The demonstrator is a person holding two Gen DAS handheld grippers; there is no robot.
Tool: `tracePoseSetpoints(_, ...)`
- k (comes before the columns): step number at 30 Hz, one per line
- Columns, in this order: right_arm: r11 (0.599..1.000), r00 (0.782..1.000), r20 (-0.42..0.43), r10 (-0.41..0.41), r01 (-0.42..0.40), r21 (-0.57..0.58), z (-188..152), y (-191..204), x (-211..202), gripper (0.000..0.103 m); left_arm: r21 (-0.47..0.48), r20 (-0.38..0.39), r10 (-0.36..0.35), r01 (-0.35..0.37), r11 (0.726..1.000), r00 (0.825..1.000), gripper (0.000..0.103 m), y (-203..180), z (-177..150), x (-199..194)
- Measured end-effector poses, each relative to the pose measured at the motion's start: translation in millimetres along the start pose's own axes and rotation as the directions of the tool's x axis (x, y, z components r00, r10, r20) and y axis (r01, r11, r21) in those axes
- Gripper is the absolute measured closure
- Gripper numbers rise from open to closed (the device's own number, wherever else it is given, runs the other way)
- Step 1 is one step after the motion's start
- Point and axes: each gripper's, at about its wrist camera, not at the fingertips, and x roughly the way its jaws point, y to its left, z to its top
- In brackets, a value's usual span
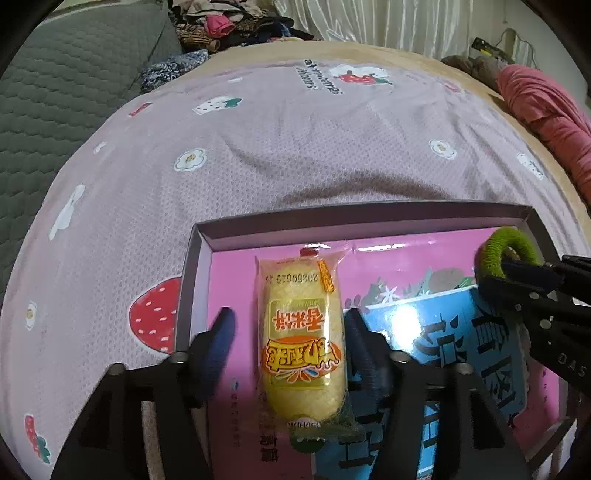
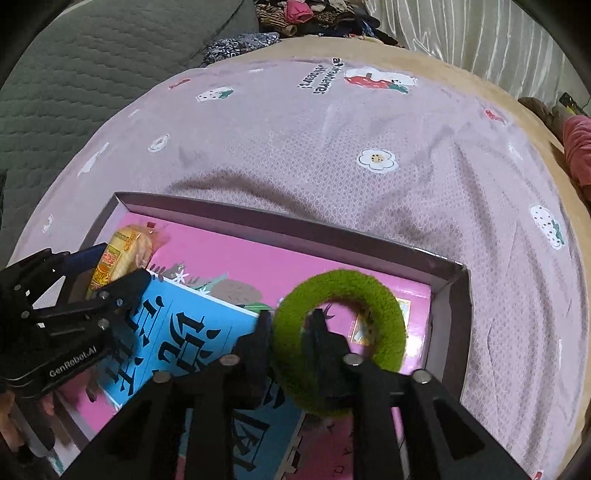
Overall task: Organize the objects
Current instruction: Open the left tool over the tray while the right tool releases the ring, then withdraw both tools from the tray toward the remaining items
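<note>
A yellow wrapped snack cake (image 1: 303, 339) lies in a shallow box (image 1: 369, 218) with a pink and blue printed bottom. My left gripper (image 1: 290, 321) is open, a finger on each side of the snack, apart from it. The snack also shows in the right wrist view (image 2: 125, 251) between the left gripper's fingers (image 2: 110, 273). My right gripper (image 2: 290, 325) is shut on the near left part of a fuzzy green ring (image 2: 343, 325), held over the box's right end (image 2: 458, 295). The ring and the right gripper's fingers also show in the left wrist view (image 1: 506, 254).
The box sits on a pink strawberry-print sheet (image 1: 295, 155) over a bed. A grey quilted sofa (image 1: 66, 81) stands at the left. Piled clothes (image 1: 221, 26) lie at the back. A red garment (image 1: 546, 114) lies at the right edge.
</note>
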Motion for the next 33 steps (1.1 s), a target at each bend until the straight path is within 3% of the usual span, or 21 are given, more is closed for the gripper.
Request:
tracePoseSetpoints(3,1.000,1.000,0.012,-0.001,0.001,0.000,-2,1,-7,0.060,-0.002,0.002,-0.002,0.002,1.000,1.000,0.029,2,-2,-4)
tracePoseSetpoints(7,1.000,1.000,0.027,0.001,-0.001,0.006,-6,0,-24,0.051,-0.004,0.014,-0.004,0.004,1.000,1.000,0.024,7,-4,-20)
tracePoseSetpoints(11,1.000,0.998,0.068,0.007,-0.008,0.009,-10,2,-57,0.044,0.006,0.026,-0.005,0.005,1.000,1.000,0.020,9,-10,-46)
tracePoseSetpoints(16,1.000,0.991,0.128,0.026,-0.027,0.008,-22,13,-108,0.024,0.006,0.057,-0.015,0.015,1.000,0.998,0.011,9,-20,-90)
tracePoseSetpoints(25,1.000,0.978,0.205,0.028,-0.027,-0.007,-48,47,-192,0.010,0.016,0.107,-0.027,0.025,1.000,0.994,0.011,3,-42,-169)
tracePoseSetpoints(27,1.000,0.975,0.222,0.031,-0.030,-0.006,-56,53,-210,0.007,0.014,0.121,-0.024,0.022,1.000,0.992,0.001,4,-49,-185)
tracePoseSetpoints(33,0.999,0.959,0.282,0.009,0.002,-0.039,-85,71,-261,0.006,0.033,0.154,-0.024,0.019,0.999,0.988,0.000,0,-69,-230)
